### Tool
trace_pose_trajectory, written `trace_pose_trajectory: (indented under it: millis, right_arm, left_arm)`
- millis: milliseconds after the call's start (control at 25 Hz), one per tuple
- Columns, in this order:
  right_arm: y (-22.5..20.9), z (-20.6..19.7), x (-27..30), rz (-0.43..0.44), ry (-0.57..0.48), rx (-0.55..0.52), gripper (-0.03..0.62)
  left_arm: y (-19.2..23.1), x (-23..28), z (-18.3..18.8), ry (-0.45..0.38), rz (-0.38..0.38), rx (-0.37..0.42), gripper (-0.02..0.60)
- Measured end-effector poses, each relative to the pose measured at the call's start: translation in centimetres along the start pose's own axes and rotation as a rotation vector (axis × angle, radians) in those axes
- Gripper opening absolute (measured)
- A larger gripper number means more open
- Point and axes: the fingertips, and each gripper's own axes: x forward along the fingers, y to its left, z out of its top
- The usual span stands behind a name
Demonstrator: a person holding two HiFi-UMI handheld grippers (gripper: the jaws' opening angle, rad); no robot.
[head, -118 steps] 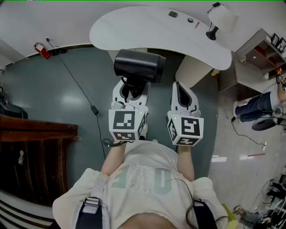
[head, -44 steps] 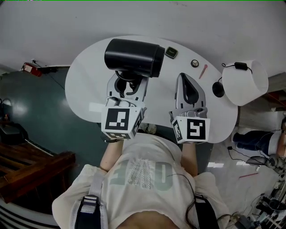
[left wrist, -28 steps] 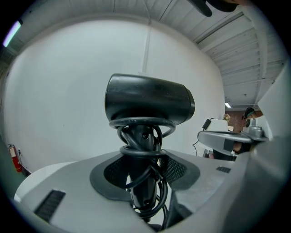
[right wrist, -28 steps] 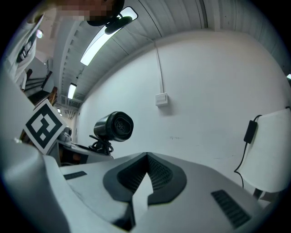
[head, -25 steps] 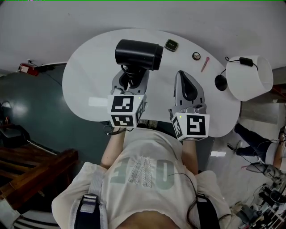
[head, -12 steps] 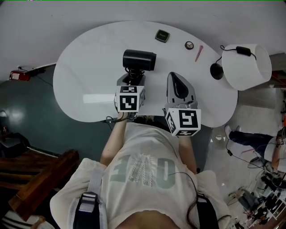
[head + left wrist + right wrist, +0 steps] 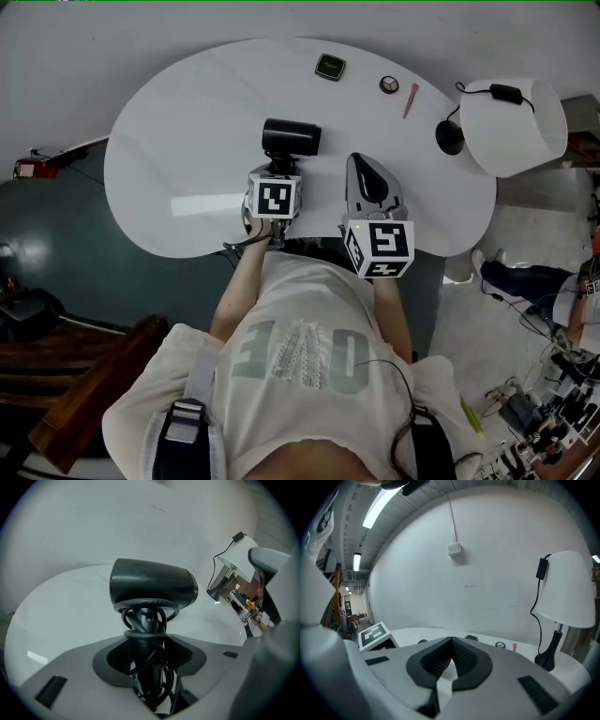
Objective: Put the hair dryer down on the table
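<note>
Left gripper (image 7: 149,660) clamped on the handle of the black hair dryer (image 7: 152,588) over the white table (image 7: 187,159); right gripper (image 7: 451,660) jaws pressed together, nothing between (lamp (image 7: 511,127) at the table's right end).

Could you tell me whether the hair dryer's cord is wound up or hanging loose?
Wound up: the left gripper view shows the black cord looped around the handle of the black hair dryer, clamped in the left gripper.

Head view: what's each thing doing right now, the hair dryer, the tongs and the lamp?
hair dryer: held upright by its handle, cord wound round it.
left tongs: shut on the hair dryer.
right tongs: shut, empty.
lamp: standing upright on the table.
</note>
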Motion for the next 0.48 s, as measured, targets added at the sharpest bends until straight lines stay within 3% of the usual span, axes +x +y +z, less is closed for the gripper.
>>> trace_pose_trajectory:
  millis: [480]
  right_arm:
    - [-0.1, -0.4, -0.3, -0.008, 0.018, -0.003, 0.003]
  left_arm:
    - [0.3, 1.2, -0.5, 0.073, 0.016, -0.016, 0.206]
